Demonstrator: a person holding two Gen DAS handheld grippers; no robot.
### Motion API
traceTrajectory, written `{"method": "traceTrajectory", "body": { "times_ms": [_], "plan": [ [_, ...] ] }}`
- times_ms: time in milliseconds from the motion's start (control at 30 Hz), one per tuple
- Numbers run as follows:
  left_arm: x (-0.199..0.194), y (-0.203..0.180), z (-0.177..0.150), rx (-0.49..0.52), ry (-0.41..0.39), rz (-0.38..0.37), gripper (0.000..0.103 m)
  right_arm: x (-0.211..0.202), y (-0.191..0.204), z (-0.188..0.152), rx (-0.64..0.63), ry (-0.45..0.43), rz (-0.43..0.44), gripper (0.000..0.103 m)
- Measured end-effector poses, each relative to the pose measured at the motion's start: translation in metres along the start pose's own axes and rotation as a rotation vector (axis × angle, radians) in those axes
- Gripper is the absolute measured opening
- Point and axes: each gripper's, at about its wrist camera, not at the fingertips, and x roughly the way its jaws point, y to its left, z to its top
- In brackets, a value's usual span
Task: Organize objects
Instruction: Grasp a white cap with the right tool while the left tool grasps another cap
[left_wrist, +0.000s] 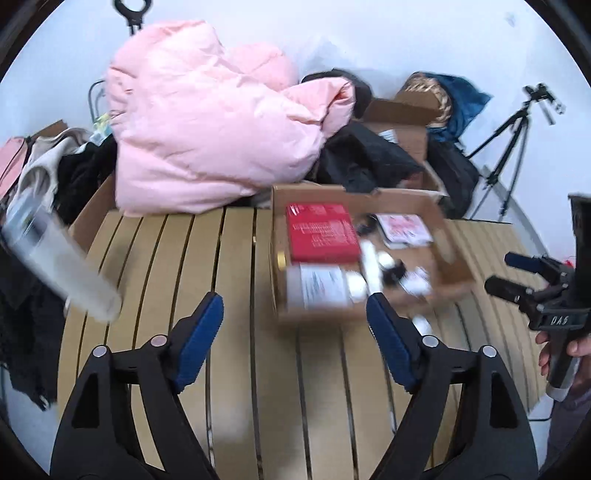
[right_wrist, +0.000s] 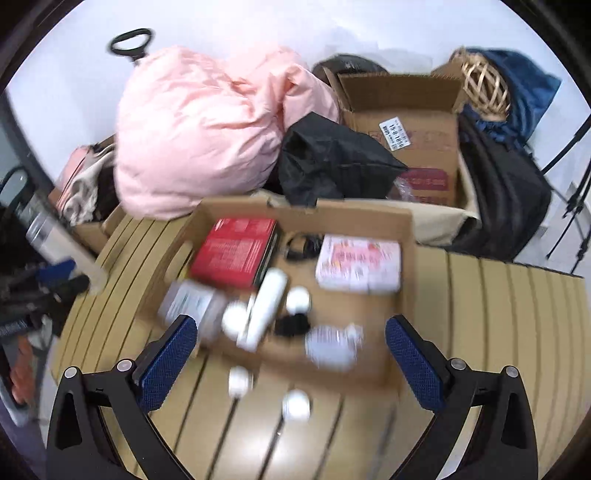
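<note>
Ahead of my right gripper (right_wrist: 291, 354) sits a shallow cardboard tray (right_wrist: 404, 236) on the slatted tan table (right_wrist: 517, 332). In its far left corner I see a red box (right_wrist: 234, 254), and to the right of that a pink-and-white box (right_wrist: 358, 264). Nearer my fingers lie a white tube (right_wrist: 267, 306), a clear jar with a white label (right_wrist: 190, 304), a few round white caps and a small labelled bottle (right_wrist: 332, 345); motion blur hides their details. Two small white containers (right_wrist: 295, 406) stand on the table just short of the tray, between my blue pads (right_wrist: 168, 363). My right gripper is spread wide and holds nothing.

My left gripper (left_wrist: 295, 336) is likewise released and empty, with the same tray just beyond its right finger. Behind the tray I see a pink duvet (right_wrist: 199, 129), black fabric (right_wrist: 332, 158) and a larger open carton (right_wrist: 417, 122).
</note>
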Motion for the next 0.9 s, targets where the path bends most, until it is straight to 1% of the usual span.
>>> {"method": "traceTrajectory", "body": {
  "times_ms": [67, 100, 200, 233, 300, 333, 400, 433, 467, 500, 567, 600, 667, 767, 867, 900],
  "plan": [
    [-0.029, 0.001, -0.035, -0.015, -0.003, -0.014, 0.077, -0.029, 0.01, -0.037, -0.033, -0.016, -0.004, 0.103],
    [-0.038, 0.0, -0.047, -0.014, -0.001, -0.014, 0.077, -0.046, 0.017, -0.061, -0.057, -0.013, 0.007, 0.103],
    [-0.071, -0.007, -0.094, -0.035, -0.002, 0.015, 0.078, -0.074, 0.033, -0.11, -0.089, -0.006, 0.012, 0.103],
    [-0.08, -0.01, -0.107, -0.049, -0.008, 0.027, 0.078, -0.086, 0.041, -0.132, -0.09, -0.01, 0.006, 0.103],
    [-0.096, -0.017, -0.134, -0.069, -0.013, 0.026, 0.08, -0.1, 0.049, -0.159, -0.086, -0.02, 0.008, 0.103],
    [-0.104, -0.022, -0.148, -0.071, -0.008, 0.015, 0.083, -0.109, 0.053, -0.176, -0.073, -0.026, 0.005, 0.103],
    [-0.112, -0.033, -0.168, -0.049, 0.005, -0.003, 0.085, -0.122, 0.06, -0.203, -0.053, -0.021, 0.022, 0.103],
    [-0.112, -0.04, -0.174, -0.016, 0.012, -0.013, 0.085, -0.129, 0.063, -0.217, -0.04, -0.021, 0.016, 0.103],
    [-0.11, -0.045, -0.178, 0.009, 0.01, -0.021, 0.085, -0.133, 0.066, -0.223, -0.041, -0.018, 0.007, 0.103],
    [-0.104, -0.051, -0.179, 0.034, 0.022, 0.0, 0.085, -0.135, 0.068, -0.229, -0.045, -0.016, -0.005, 0.103],
    [-0.098, -0.055, -0.179, 0.043, 0.027, 0.029, 0.085, -0.136, 0.071, -0.238, -0.048, -0.01, -0.003, 0.103],
    [-0.098, -0.056, -0.18, 0.041, 0.023, 0.024, 0.085, -0.134, 0.071, -0.239, -0.044, 0.0, 0.001, 0.103],
    [-0.099, -0.058, -0.178, 0.041, 0.0, 0.014, 0.085, -0.134, 0.072, -0.24, -0.047, 0.007, -0.016, 0.103],
    [-0.097, -0.062, -0.175, 0.078, -0.038, 0.034, 0.085, -0.137, 0.07, -0.241, -0.03, -0.012, -0.013, 0.103],
    [-0.08, -0.07, -0.155, 0.134, -0.097, 0.052, 0.085, -0.135, 0.065, -0.24, -0.002, -0.021, -0.001, 0.103],
    [-0.073, -0.074, -0.148, 0.157, -0.122, 0.05, 0.085, -0.132, 0.061, -0.239, 0.021, -0.022, 0.022, 0.103]
  ]
}}
